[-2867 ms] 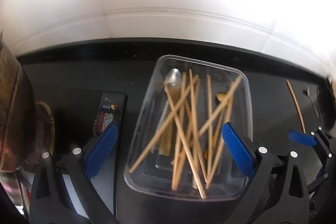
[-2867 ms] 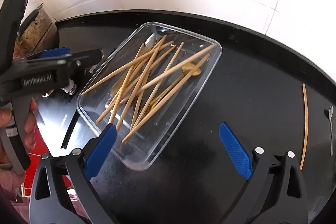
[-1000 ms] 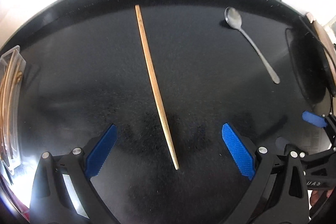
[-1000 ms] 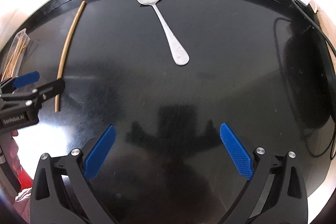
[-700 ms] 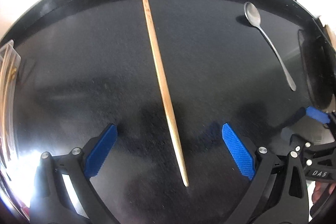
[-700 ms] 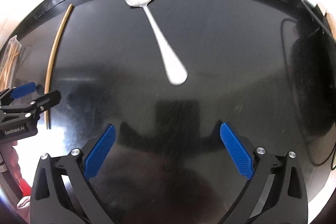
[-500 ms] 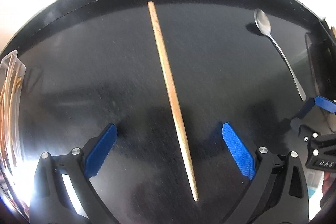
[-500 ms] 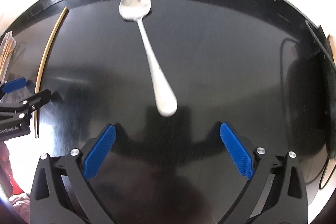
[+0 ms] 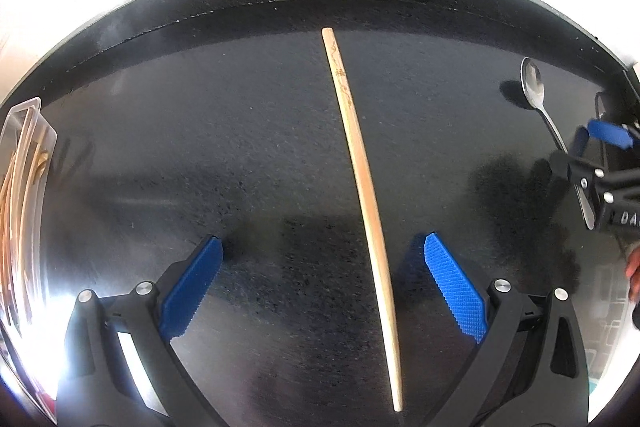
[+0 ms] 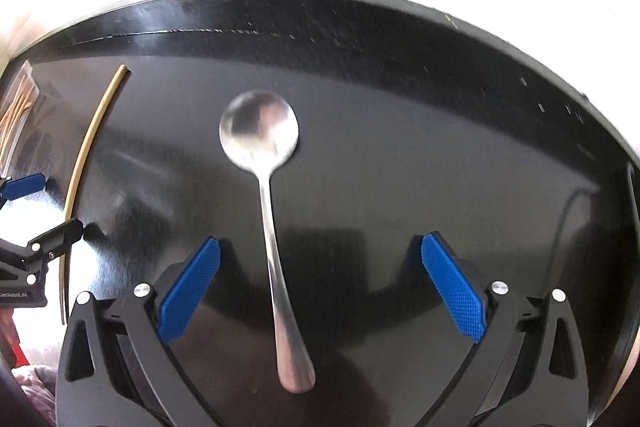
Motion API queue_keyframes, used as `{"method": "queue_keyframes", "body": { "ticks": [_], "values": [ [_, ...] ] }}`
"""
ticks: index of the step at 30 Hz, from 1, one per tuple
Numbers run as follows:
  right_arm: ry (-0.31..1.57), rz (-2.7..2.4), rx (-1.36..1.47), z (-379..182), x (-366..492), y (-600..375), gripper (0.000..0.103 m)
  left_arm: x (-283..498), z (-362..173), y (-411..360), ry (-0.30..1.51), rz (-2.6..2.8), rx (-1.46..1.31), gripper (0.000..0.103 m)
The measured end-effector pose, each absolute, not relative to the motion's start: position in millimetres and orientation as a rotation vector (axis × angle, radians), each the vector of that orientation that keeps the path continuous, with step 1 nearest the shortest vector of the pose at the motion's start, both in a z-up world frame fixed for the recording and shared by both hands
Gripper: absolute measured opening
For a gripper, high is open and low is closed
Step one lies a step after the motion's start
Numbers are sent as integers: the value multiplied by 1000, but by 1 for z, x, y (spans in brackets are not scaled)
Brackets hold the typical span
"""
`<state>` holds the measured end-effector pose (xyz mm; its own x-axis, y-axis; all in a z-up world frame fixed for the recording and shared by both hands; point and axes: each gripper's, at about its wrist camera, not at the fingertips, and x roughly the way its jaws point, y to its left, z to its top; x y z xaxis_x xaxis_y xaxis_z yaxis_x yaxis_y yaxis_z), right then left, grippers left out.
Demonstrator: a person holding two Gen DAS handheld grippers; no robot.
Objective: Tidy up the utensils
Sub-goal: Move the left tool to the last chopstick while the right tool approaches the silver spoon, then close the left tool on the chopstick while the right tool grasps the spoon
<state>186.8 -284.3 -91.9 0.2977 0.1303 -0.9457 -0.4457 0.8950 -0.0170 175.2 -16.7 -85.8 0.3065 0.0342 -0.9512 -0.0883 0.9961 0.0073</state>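
The wooden chopstick (image 9: 362, 167) lay flat on the black counter (image 9: 200, 131), and it ran between the wide-apart fingers of the left gripper (image 9: 320, 287), nearer the right-hand pad; nothing was gripped yet. The metal spoon (image 10: 268, 211) lay flat too, its handle between the spread, empty fingers of the right gripper (image 10: 320, 287), nearer the left pad. Both things were thin and sat low; the pads could close above them and catch nothing; the off-centre stick might roll or spin away; the smooth spoon might slip out. The clear tray (image 9: 24, 187) of sticks waited at the far left edge.
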Motion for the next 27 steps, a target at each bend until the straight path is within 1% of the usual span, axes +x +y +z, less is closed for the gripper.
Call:
{"method": "queue_keyframes", "body": {
  "ticks": [9,13,14,15,16,17,18,23,27],
  "values": [
    [1227,453,-355,-89,216,-263,98,175,-84,-2,1235,78,-43,98],
    [1198,496,-372,-91,225,-251,98,175,-85,4,1243,70,-40,97],
    [1192,505,-373,-91,226,-248,98,174,-84,4,1241,63,-39,88],
    [1183,515,-376,-90,227,-242,93,174,-80,4,1221,58,-33,72],
    [1153,537,-376,-86,224,-240,74,173,-73,4,1192,48,-10,4],
    [1127,561,-373,-79,222,-239,58,177,-73,6,1214,45,-13,6],
    [1127,570,-365,-77,221,-238,41,179,-72,10,1218,41,-59,6],
    [1196,624,-205,-75,219,-249,41,179,-68,10,1218,28,-41,6],
    [1223,626,-134,-68,202,-262,41,175,-64,7,1224,9,-67,6]
  ]
}}
